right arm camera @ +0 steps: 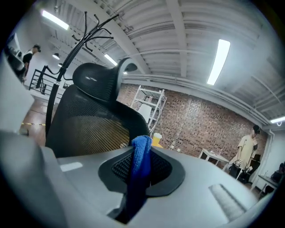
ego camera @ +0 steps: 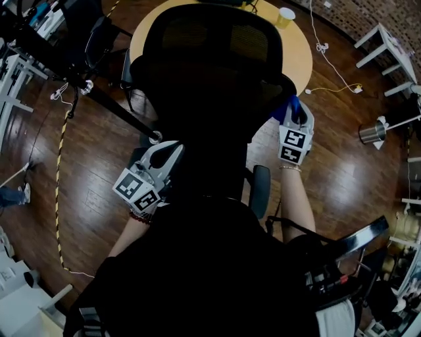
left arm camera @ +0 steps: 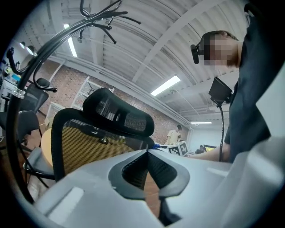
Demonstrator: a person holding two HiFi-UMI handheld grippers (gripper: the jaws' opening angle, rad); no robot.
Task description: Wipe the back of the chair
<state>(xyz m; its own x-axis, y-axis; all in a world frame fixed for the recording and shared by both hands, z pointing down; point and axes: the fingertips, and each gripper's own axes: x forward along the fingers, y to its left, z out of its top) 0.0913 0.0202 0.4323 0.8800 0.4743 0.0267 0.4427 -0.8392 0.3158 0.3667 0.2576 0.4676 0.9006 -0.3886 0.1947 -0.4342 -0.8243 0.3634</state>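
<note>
A black office chair fills the middle of the head view, its mesh back [ego camera: 210, 125] and headrest [ego camera: 214, 36] turned toward me. My right gripper [ego camera: 296, 113] is at the back's right edge, shut on a blue cloth [ego camera: 288, 108]. In the right gripper view the cloth [right arm camera: 140, 162] hangs pinched between the jaws of the right gripper [right arm camera: 141, 143], with the chair back [right arm camera: 89, 127] just ahead. At the back's lower left my left gripper [ego camera: 172, 150] is held low; in its own view the left gripper [left arm camera: 147, 153] has its jaws closed on nothing, facing the mesh back [left arm camera: 89, 144].
A round wooden table [ego camera: 299, 56] with a yellow cup [ego camera: 285, 16] stands behind the chair. A black coat stand [ego camera: 99, 99] leans at the left. White tables [ego camera: 388, 43] and a metal bin [ego camera: 372, 131] are at the right. The chair's armrest [ego camera: 260, 191] juts out below my right gripper.
</note>
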